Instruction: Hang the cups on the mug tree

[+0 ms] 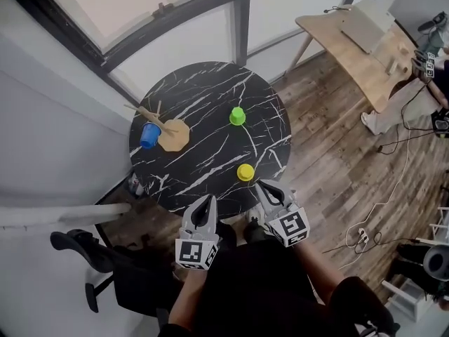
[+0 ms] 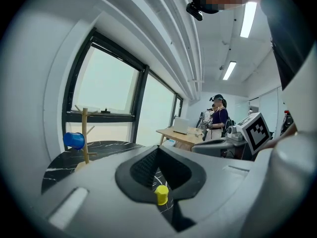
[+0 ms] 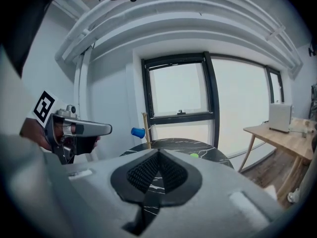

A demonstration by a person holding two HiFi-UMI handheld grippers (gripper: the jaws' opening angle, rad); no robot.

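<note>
On the round black marble table (image 1: 210, 90), a wooden mug tree (image 1: 165, 128) stands at the left with a blue cup (image 1: 149, 135) hung on one of its pegs. A green cup (image 1: 238, 116) sits upside down near the middle, and a yellow cup (image 1: 245, 172) stands upside down near the front edge. My left gripper (image 1: 208, 202) and right gripper (image 1: 267, 187) hover at the table's near edge, both shut and empty. The left gripper view looks past its shut jaws (image 2: 158, 150) at the yellow cup (image 2: 161, 194) and the blue cup (image 2: 74, 140). The right gripper view (image 3: 159, 152) shows the blue cup (image 3: 138, 132) and the green cup (image 3: 193, 155).
A black office chair (image 1: 105, 265) stands at the lower left, by the table. A wooden desk (image 1: 358, 48) is at the upper right, with a person (image 1: 414, 90) beside it and cables on the wood floor. Windows line the wall behind the table.
</note>
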